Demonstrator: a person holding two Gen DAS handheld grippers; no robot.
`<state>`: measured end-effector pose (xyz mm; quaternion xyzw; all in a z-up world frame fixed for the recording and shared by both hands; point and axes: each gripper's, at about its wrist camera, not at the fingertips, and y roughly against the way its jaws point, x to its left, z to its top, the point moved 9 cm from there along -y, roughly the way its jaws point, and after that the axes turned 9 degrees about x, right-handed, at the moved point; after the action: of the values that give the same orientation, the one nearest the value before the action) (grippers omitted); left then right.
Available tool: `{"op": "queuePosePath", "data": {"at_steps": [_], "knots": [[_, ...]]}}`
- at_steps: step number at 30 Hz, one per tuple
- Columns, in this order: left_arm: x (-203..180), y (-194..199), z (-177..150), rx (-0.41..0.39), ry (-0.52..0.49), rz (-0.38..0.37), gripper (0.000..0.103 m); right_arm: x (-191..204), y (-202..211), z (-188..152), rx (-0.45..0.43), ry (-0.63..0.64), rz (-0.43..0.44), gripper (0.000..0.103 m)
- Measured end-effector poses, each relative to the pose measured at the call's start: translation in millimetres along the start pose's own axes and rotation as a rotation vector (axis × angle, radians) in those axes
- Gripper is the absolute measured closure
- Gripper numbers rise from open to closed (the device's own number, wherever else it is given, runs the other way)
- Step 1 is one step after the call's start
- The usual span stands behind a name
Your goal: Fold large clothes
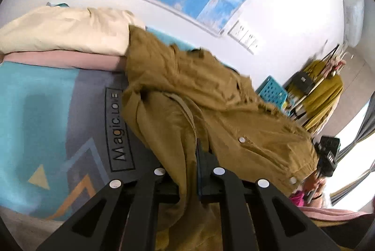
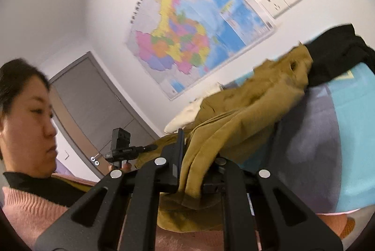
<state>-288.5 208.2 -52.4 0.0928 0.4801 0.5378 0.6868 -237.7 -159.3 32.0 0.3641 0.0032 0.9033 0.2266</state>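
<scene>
I have the tan jacket (image 1: 201, 96) pinched in both the left gripper (image 1: 198, 171) and right gripper (image 2: 191, 169), its edge raised off the patterned mat (image 1: 46, 105); next, I judge, carry that edge across evenly.

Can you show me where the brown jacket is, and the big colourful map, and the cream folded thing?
brown jacket (image 1: 211, 96): left wrist view, on the rumpled middle of its cloth.
map (image 2: 187, 40): right wrist view, on its coloured middle, up on the wall.
cream folded cloth (image 1: 63, 28): left wrist view, on its top face.
</scene>
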Motion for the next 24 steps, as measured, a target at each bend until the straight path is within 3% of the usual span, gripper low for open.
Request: {"op": "queuePosePath", "data": {"at_steps": [2,6,9,16,24], "knots": [[6,0,-4,0.001,0.023,0.011,0.094,-7,-2,-4,0.013,-0.024,-0.006,0.093],[24,-29,-14,0.097,0.088,0.018,0.094,-31,-9,-8,0.034,-0.089,-0.034,0.093],[30,-34,-8,0.112,0.119,0.000,0.094,-33,-10,2,0.021,-0.100,-0.028,0.093],[23,-20,35,0.090,0.064,0.055,0.094,-35,-17,48,-0.017,-0.080,-0.040,0.093],[16,-26,90,0.112,-0.014,0.102,0.093,-65,-35,109,-0.044,-0.121,-0.056,0.093]]}}
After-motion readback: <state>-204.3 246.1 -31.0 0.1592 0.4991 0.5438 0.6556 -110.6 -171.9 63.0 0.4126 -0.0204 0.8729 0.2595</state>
